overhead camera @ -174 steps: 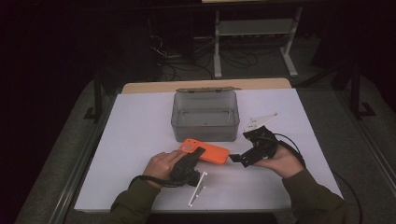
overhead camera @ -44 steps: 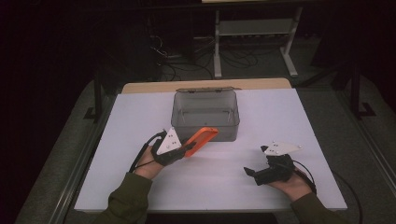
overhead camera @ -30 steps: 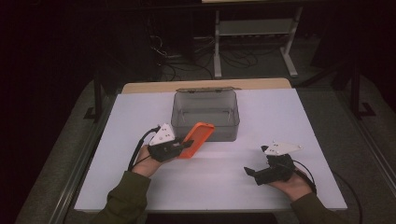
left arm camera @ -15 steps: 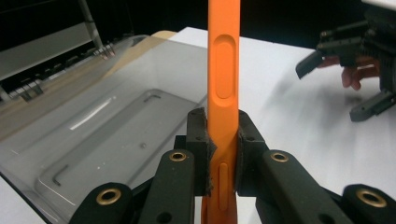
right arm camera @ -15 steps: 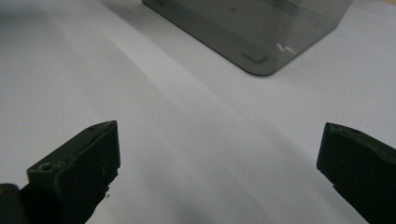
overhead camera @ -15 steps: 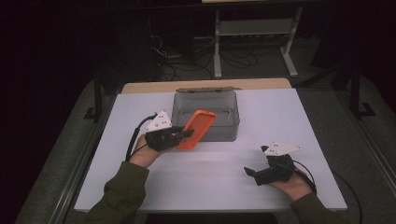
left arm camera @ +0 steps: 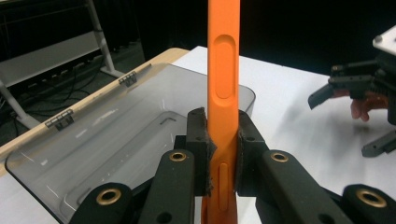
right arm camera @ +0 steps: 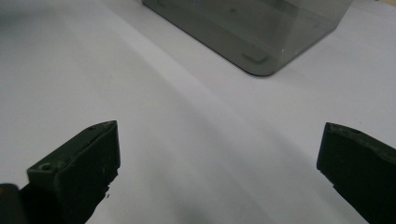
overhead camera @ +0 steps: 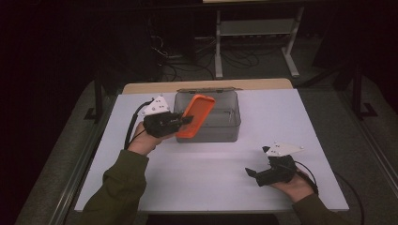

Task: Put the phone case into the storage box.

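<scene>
My left gripper (overhead camera: 187, 120) (left arm camera: 222, 161) is shut on an orange phone case (overhead camera: 196, 116) (left arm camera: 222, 79), pads pressing on its two flat sides near the lower end. The case stands edge-on and tilted, raised over the left front of a clear grey plastic box (overhead camera: 224, 119) (left arm camera: 116, 140) with an open top. My right gripper (overhead camera: 253, 174) (right arm camera: 219, 172) rests on the white table (overhead camera: 211, 178) at the front right, jaws wide open with nothing between them. That right gripper (left arm camera: 355, 88) also shows far off in the left gripper view.
The box's corner (right arm camera: 261, 56) lies ahead of the right gripper, with bare white table between. The box's hinged rear edge (left arm camera: 93, 100) faces a wooden strip (overhead camera: 206, 86) at the table's back. Beyond it stand a dark floor, cables and a metal stand (overhead camera: 253, 33).
My left hand has lifted the orange case up and toward the box, from the table's left middle to over the box's left front rim. The right hand has stayed still.
</scene>
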Available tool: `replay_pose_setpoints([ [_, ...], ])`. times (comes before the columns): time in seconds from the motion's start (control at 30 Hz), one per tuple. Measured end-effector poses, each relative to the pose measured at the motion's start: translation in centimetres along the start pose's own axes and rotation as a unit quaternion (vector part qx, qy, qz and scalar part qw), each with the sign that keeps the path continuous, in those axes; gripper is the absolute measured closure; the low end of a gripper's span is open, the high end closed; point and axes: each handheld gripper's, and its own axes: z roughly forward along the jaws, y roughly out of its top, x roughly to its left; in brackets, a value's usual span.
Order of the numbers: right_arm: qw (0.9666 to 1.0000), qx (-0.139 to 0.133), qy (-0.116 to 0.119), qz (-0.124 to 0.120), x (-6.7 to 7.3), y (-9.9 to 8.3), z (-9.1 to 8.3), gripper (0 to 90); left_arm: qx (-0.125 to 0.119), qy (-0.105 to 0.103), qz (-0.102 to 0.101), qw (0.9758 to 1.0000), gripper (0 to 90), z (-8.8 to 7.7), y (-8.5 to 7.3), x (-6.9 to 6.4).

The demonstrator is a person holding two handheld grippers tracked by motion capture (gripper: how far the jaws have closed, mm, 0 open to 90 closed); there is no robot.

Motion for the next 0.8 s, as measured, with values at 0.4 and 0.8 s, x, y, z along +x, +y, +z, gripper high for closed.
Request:
replay_pose_setpoints([
  [0.4, 1.0000, 0.000, 0.000, -0.001, 0.0, 0.0, 0.0, 0.0, 0.006, 0.013, -0.011, 0.9998, 79.5, 0.7, 1.8, 2.1],
  [0.8, 1.0000, -0.002, 0.002, -0.001, 0.0, 0.0, -0.1, 0.0, 0.045, 0.035, -0.026, 0.9981, 79.5, 2.2, 2.6, 3.5],
])
